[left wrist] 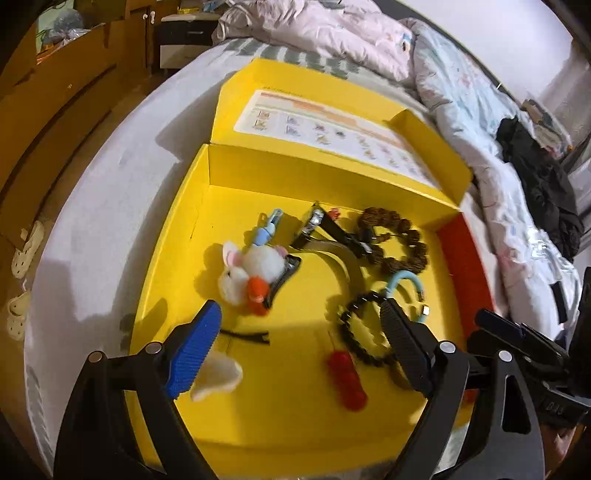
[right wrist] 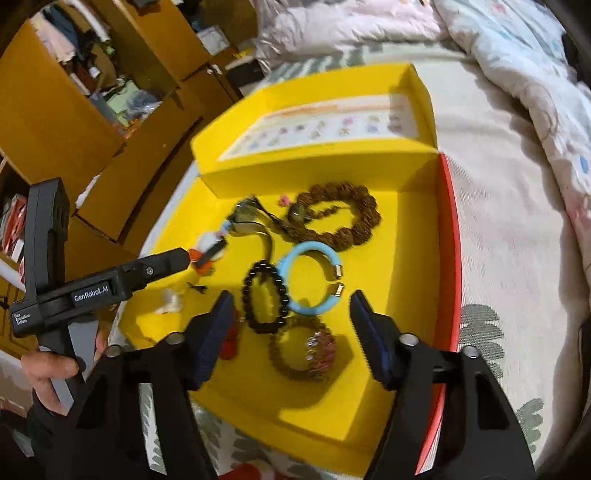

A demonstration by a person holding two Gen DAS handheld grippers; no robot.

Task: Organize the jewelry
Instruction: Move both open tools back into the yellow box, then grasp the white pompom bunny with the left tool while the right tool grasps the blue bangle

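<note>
Bedroom. Bed (left wrist: pixel 92 229) with pale grey sheet, leaf-patterned at near edge in right wrist view. Rumpled white duvet (left wrist: pixel 461 85) heaped along far side; dark garment (left wrist: pixel 543 184) lying on it. Wooden wardrobe (right wrist: pixel 55 110) beside bed, doors open, clothes and bags on shelves. Dark bedside cabinet (left wrist: pixel 184 40) past head of bed. White clogs (left wrist: pixel 26 251) on wooden floor (left wrist: pixel 55 147). Plain white wall (left wrist: pixel 498 33). Warm indoor light, hard shadows.

wrist views, angled down, sharing yellow box (left wrist: pixel 177 236)
</note>
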